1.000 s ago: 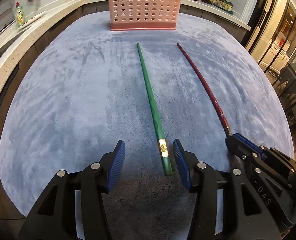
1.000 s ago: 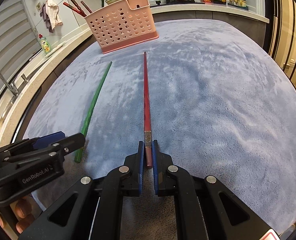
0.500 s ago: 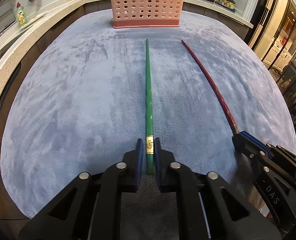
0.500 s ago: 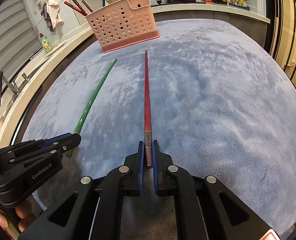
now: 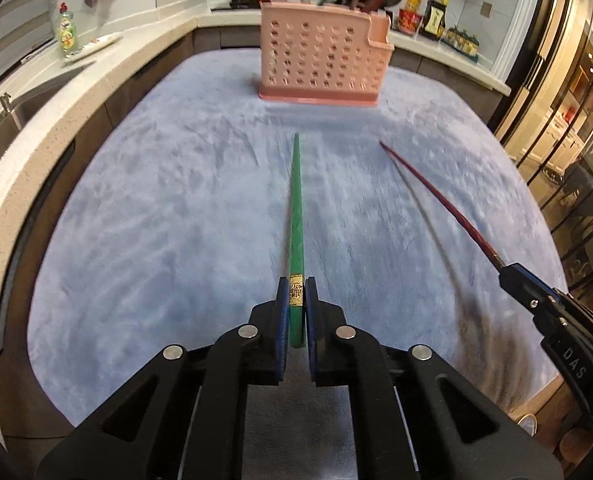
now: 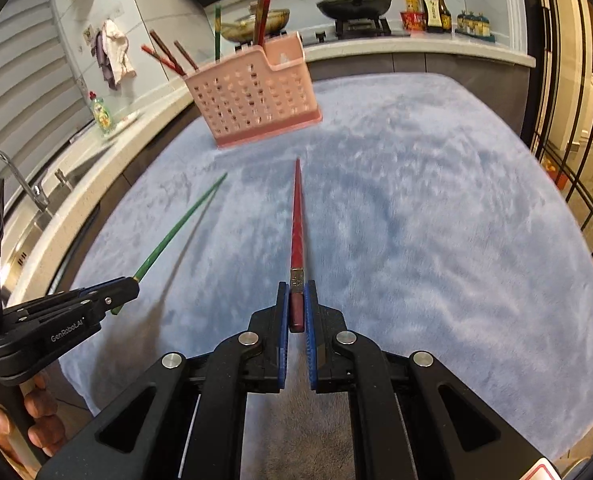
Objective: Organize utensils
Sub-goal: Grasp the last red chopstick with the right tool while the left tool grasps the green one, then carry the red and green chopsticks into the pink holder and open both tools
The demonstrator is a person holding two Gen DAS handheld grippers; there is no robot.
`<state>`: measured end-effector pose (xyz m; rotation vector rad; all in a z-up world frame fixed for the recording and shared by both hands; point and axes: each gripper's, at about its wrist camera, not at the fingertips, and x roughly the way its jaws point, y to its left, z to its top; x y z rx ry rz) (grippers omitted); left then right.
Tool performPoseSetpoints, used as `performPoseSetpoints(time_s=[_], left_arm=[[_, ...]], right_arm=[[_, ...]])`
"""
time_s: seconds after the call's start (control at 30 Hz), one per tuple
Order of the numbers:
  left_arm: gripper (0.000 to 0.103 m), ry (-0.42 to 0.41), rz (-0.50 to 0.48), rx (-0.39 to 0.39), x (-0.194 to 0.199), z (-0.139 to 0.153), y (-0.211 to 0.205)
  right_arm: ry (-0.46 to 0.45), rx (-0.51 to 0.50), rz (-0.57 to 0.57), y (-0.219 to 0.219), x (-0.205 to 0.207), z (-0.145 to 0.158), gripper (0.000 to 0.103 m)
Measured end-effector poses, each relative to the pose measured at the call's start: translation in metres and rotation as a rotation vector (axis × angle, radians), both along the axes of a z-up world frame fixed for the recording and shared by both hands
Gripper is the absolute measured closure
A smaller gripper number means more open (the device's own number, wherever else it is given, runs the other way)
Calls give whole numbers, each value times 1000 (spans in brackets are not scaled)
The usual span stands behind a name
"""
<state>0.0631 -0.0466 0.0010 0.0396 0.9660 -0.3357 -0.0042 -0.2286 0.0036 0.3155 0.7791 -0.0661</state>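
Above the blue cloth (image 5: pixel 144 216), the left gripper (image 5: pixel 296 292) pinched a green chopstick (image 5: pixel 296 208), the right gripper (image 6: pixel 296 296) a red chopstick (image 6: pixel 297 216), both aimed twelve o'clock toward the pink holder (image 5: pixel 320 60).

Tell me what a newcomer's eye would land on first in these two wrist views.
First, the two bright chopsticks held out over the blue-grey cloth: the green chopstick clamped in the left tongs, and the red chopstick clamped in the right tongs. Both point toward the pink perforated utensil holder at the cloth's far edge, already holding several chopsticks.
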Motion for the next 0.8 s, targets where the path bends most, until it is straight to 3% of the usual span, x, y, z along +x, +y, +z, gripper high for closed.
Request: performPoseSetpoints(time_s=[0.37, 0.8], left_arm=[[96, -141, 67, -80, 22, 69, 29], [96, -247, 96, -110, 65, 121, 34]], right_arm=[[-193, -23, -32, -23, 21, 85, 96], [-280, -7, -37, -31, 64, 124, 96]])
